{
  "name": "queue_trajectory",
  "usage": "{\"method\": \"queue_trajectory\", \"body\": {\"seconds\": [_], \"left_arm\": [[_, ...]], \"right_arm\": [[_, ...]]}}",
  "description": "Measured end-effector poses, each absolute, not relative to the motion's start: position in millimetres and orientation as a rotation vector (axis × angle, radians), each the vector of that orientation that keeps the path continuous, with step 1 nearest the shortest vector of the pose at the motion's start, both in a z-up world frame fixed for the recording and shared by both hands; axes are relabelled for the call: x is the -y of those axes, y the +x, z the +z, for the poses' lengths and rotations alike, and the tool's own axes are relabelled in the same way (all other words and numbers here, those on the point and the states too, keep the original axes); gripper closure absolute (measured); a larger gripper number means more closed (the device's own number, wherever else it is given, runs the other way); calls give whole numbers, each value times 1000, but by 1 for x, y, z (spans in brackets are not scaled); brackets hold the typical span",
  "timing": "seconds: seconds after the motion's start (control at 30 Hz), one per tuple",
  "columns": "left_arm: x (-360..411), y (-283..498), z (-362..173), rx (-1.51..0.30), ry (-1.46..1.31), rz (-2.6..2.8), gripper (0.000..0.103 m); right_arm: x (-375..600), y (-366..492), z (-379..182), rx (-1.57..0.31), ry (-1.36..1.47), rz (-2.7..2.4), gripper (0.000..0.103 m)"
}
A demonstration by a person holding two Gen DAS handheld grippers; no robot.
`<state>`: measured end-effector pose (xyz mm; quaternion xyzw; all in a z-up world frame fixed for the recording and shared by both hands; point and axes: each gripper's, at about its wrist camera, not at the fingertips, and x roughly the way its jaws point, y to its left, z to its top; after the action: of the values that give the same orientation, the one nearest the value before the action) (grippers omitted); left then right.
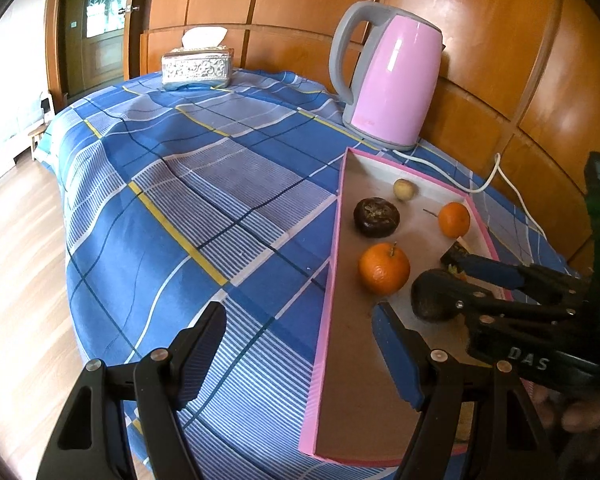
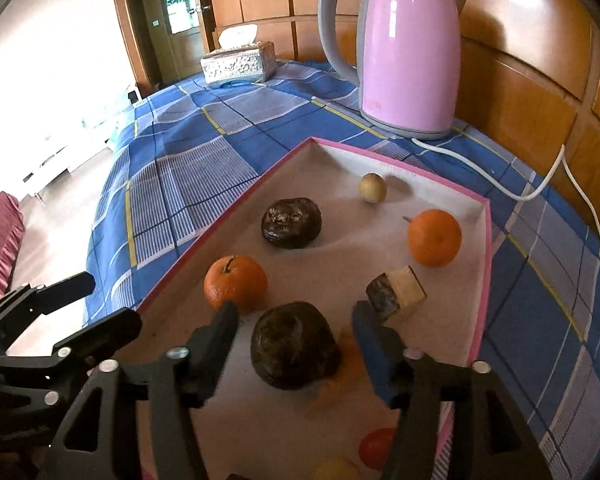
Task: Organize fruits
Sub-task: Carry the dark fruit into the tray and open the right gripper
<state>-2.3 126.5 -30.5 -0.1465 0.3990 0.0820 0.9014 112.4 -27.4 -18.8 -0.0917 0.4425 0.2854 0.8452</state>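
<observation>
A pink-rimmed tray (image 1: pixel 328 280) (image 2: pixel 486 280) on the blue plaid cloth holds two oranges (image 2: pixel 236 282) (image 2: pixel 434 236), two dark wrinkled fruits (image 2: pixel 292 222) (image 2: pixel 294 344), a small pale fruit (image 2: pixel 373 187) and a cut piece (image 2: pixel 398 292). My right gripper (image 2: pixel 294 326) is open, its jaws on either side of the near dark fruit and apart from it. It also shows in the left wrist view (image 1: pixel 454 278). My left gripper (image 1: pixel 300 332) is open and empty over the tray's left rim. A red fruit (image 2: pixel 374 446) and a yellow one (image 2: pixel 336 470) lie low in the right wrist view.
A pink electric kettle (image 1: pixel 392 80) (image 2: pixel 408 52) stands behind the tray, its white cord (image 2: pixel 540 184) trailing right. A silver tissue box (image 1: pixel 198 66) sits at the table's far end. Wooden panelling backs the table. The floor drops off to the left.
</observation>
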Motion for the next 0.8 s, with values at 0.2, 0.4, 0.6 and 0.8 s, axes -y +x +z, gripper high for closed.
{"method": "queue_trajectory", "body": {"seconds": [0.2, 0.4, 0.6, 0.8], "left_arm": [[-125, -3, -29, -823, -300, 168, 27], [-121, -4, -25, -813, -293, 162, 26], [-117, -6, -20, -800, -283, 160, 24], [-112, -8, -17, -784, -264, 157, 21]], "right_arm": [[41, 102, -10, -910, -163, 588, 41], [41, 86, -6, -880, -199, 587, 59], [40, 87, -14, -906, -205, 556, 59], [51, 79, -2, -862, -165, 513, 59]]}}
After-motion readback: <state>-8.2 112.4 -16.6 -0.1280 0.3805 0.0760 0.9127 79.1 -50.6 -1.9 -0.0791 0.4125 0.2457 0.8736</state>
